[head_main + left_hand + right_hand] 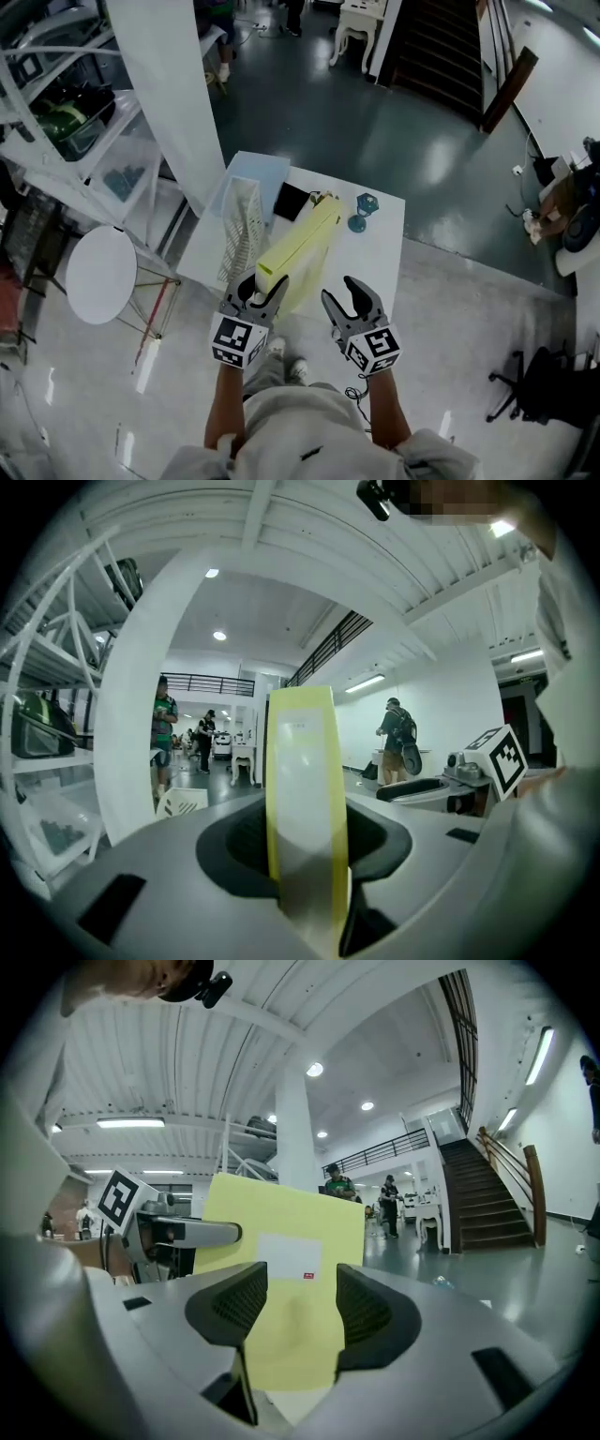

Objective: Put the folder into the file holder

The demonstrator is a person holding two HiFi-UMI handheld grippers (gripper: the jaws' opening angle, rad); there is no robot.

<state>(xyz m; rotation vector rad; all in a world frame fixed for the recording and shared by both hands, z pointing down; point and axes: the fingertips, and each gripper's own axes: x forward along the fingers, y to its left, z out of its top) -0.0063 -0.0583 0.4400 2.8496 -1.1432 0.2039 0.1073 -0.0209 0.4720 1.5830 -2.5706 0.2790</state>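
Gripping the near end of the yellow folder (pixel 302 246), my left gripper (pixel 262 289) has its fingers (pixel 234 841) closed on the thin edge. The folder stands on edge and runs away from me over the bench (pixel 380 225). I cannot tell whether its far end touches the top. My right gripper (pixel 341 292) hangs just beside it on the right, fingers (pixel 361 1312) apart and pressing on nothing. In the right gripper view the folder's broad yellow face shows beyond them.

The floor below me is pale and shiny, and a black office chair (pixel 534 384) stands well off to my right. The bench top is white. The white mesh file holder (pixel 242 230) stands upright on its left part, just left of the folder. Behind the folder lie a flat black thing (pixel 293 200) and a small teal object (pixel 360 212), and a pale blue sheet (pixel 261 173) covers the far left corner.

Left of the bench are a round white table (pixel 101 275) and white shelving (pixel 56 112). A white pillar (pixel 169 94) rises beside the bench's far left corner. Beyond it the floor (pixel 319 122) turns dark and glossy. A dark staircase (pixel 441 47) climbs at the far right, and a person (pixel 398 738) stands in the distance.
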